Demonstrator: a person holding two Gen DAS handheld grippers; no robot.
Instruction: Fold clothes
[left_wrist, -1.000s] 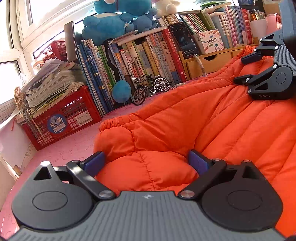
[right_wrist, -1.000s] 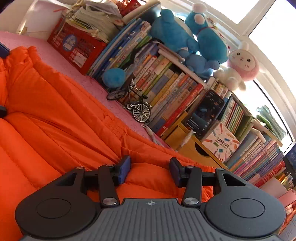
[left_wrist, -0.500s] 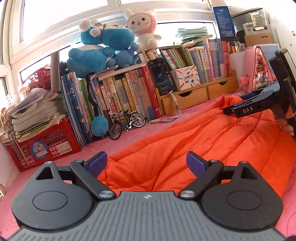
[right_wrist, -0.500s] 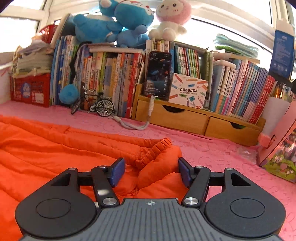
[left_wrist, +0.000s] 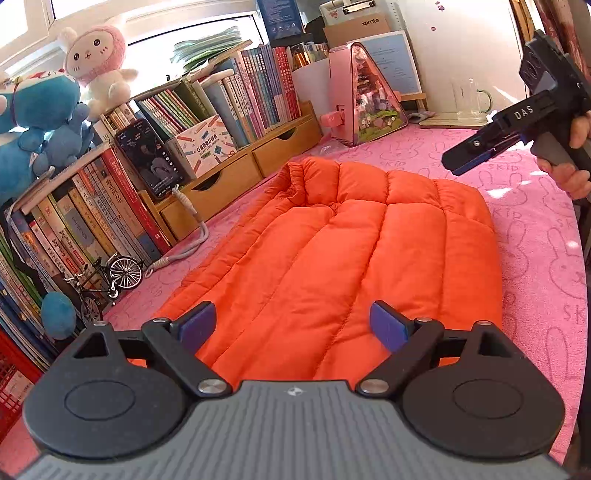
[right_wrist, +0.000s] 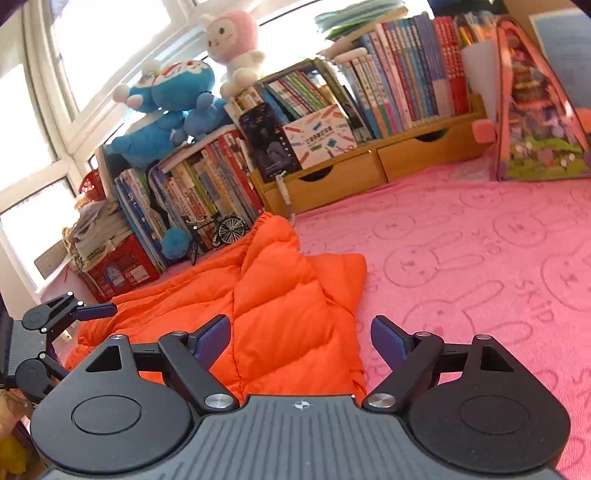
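Note:
An orange quilted jacket (left_wrist: 343, 251) lies flat on the pink bunny-print cloth (left_wrist: 532, 221), folded into a long shape with an elastic cuff at its far end. My left gripper (left_wrist: 291, 326) hovers open above its near end, nothing between the blue pads. In the right wrist view the jacket (right_wrist: 266, 295) stretches away to the left, and my right gripper (right_wrist: 301, 338) stands open over its right edge, holding nothing. The right gripper (left_wrist: 476, 157) also shows at the upper right of the left wrist view, held by a hand and lifted off the garment. The left gripper (right_wrist: 94, 311) appears at the left edge.
Books (left_wrist: 251, 85), wooden drawers (left_wrist: 236, 173), a phone (left_wrist: 149, 158), plush toys (right_wrist: 177, 96) and a model bicycle (left_wrist: 107, 284) line the back. A red crate (right_wrist: 118, 269) sits left. A pink triangular house (left_wrist: 364, 96) and a glass mug (left_wrist: 469, 98) stand at the far right.
Both grippers let go of the jacket and pulled back and upward. The jacket, earlier bunched between the fingers, now lies flat on the cloth.

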